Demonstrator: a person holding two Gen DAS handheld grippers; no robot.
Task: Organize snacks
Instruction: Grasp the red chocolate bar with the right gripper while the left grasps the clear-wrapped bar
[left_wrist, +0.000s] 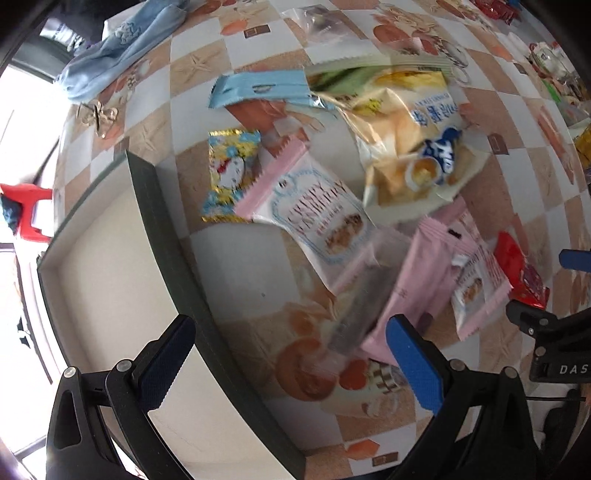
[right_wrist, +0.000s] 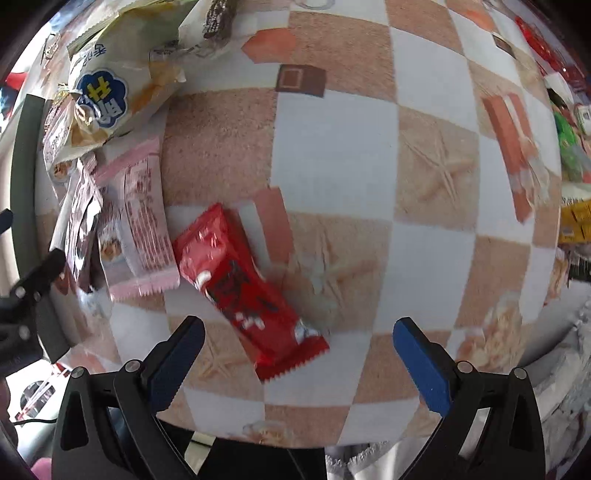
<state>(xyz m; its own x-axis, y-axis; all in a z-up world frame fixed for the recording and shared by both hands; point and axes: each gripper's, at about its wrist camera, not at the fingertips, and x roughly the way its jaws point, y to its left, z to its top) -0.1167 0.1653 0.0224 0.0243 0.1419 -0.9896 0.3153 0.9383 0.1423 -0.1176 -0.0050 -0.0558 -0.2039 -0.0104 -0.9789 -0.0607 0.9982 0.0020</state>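
Note:
My left gripper is open above the dark rim of a box whose pale inside lies to its left. Past it lie several snack packs: a pink-and-white cranberry pack, a blurred dark bar, a pink pack, a large yellow-and-white bag, a light blue wrapper and a yellow-blue candy pack. My right gripper is open just above a red wrapper that lies flat on the table. Left of it are pink packs and a brown pack.
The checkered tablecloth shows bare squares to the right of the red wrapper. More snacks crowd the far right edge. A blue cloth and a gold clip lie at the far left. The other gripper shows at the right.

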